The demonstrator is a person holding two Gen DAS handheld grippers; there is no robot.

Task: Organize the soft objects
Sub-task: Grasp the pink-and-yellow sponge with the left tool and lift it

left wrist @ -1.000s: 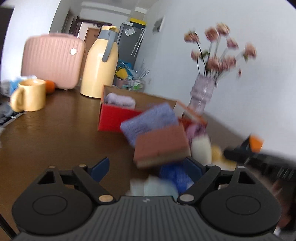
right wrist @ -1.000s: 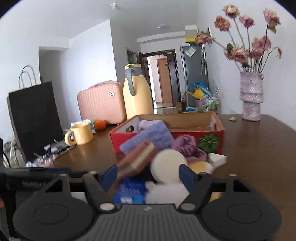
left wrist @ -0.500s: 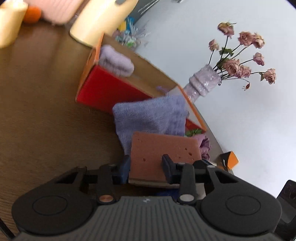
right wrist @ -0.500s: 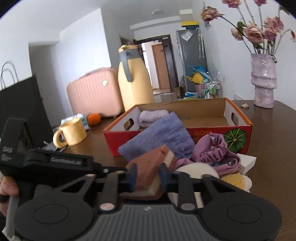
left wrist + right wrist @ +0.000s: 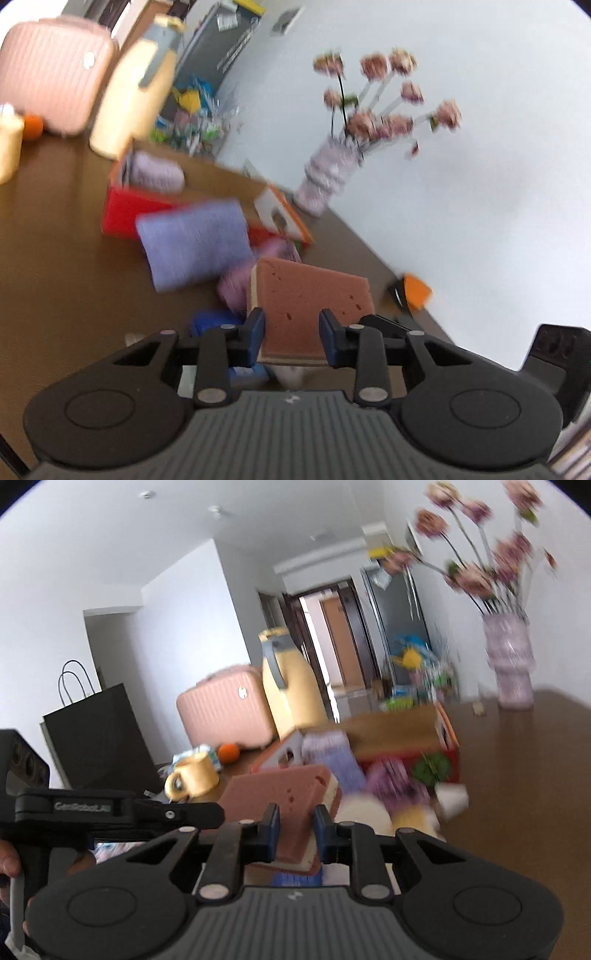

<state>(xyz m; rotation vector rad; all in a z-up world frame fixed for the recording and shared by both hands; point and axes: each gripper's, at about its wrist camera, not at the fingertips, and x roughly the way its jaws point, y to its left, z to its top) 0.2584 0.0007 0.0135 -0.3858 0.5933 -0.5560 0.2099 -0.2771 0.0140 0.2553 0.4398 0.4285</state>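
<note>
A brown sponge (image 5: 310, 291) with a pale underside is lifted above the pile. My left gripper (image 5: 291, 325) has its jaws closing, pads pressed on the sponge's near edge. In the right wrist view the same sponge (image 5: 280, 786) sits in my right gripper (image 5: 297, 821), shut on another edge. Behind it a purple towel (image 5: 192, 247) leans on the red cardboard box (image 5: 122, 210), which holds a rolled lilac towel (image 5: 155, 173). A pink-purple cloth (image 5: 391, 779), a white round sponge (image 5: 365, 810) and a blue item (image 5: 210, 321) lie below.
On the brown table stand a lilac vase of dried flowers (image 5: 509, 664), a yellow thermos (image 5: 291, 694), a pink suitcase (image 5: 225, 709), a yellow mug (image 5: 192, 779), an orange (image 5: 228, 752) and a black paper bag (image 5: 96, 738). A small white block (image 5: 450, 799) lies by the box.
Both grippers went from wide open to closed on the brown sponge. They have since raised it off the pile, and both views have tilted.
</note>
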